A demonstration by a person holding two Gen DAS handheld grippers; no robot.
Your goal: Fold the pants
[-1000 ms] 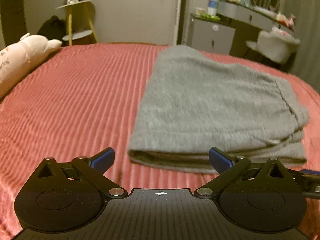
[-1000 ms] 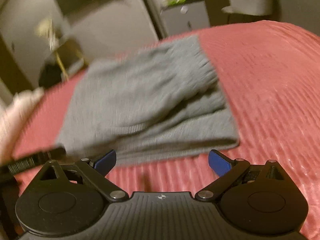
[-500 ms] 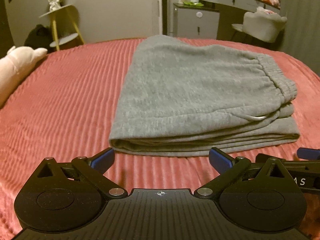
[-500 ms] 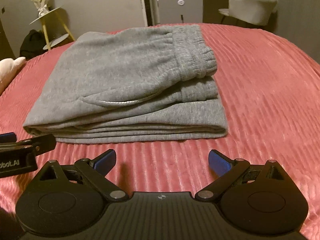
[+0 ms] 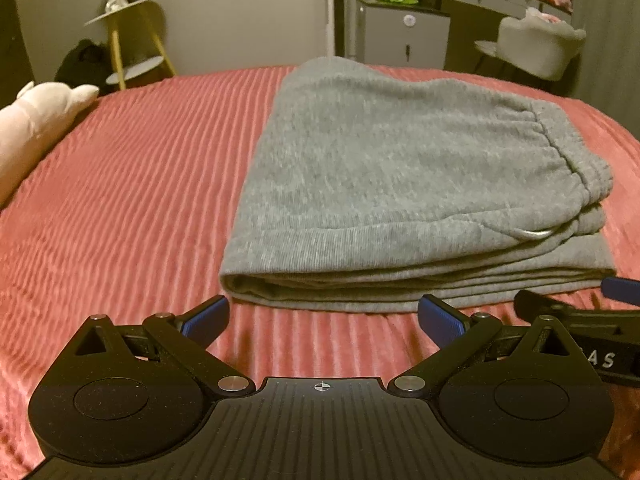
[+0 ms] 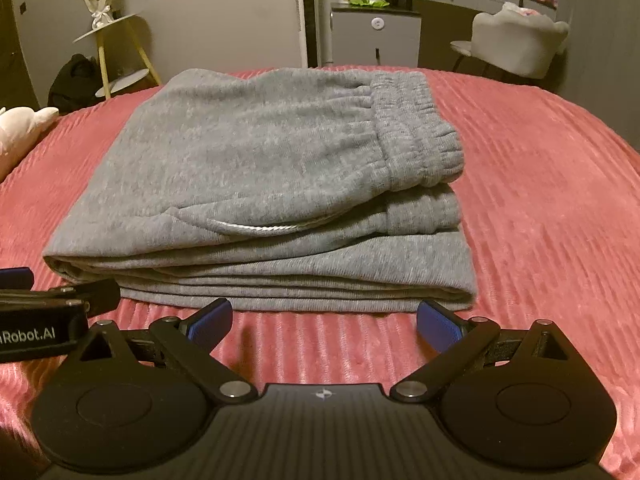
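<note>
Grey sweatpants (image 5: pixel 400 184) (image 6: pixel 256 184) lie folded into a flat stack of several layers on the red ribbed bedspread (image 5: pixel 132 184) (image 6: pixel 540 200), elastic waistband on the right side. My left gripper (image 5: pixel 322 318) is open just short of the stack's near folded edge, nothing between its blue pads. My right gripper (image 6: pixel 324 320) is open too, a little before the same edge. Each gripper shows in the other's view: the right one at the right edge (image 5: pixel 580 320), the left one at the left edge (image 6: pixel 48 312).
A pale plush toy (image 5: pixel 36 120) lies on the bed at far left. Beyond the bed stand a yellow-legged side table (image 5: pixel 128 40), a grey cabinet (image 5: pixel 400 32), a dresser and a light chair (image 5: pixel 540 44). Bare bedspread lies left and right of the pants.
Both grippers steadied facing the stack's near edge; the views swung from blurred and tilted to level. The pants have not moved and both grippers stayed open.
</note>
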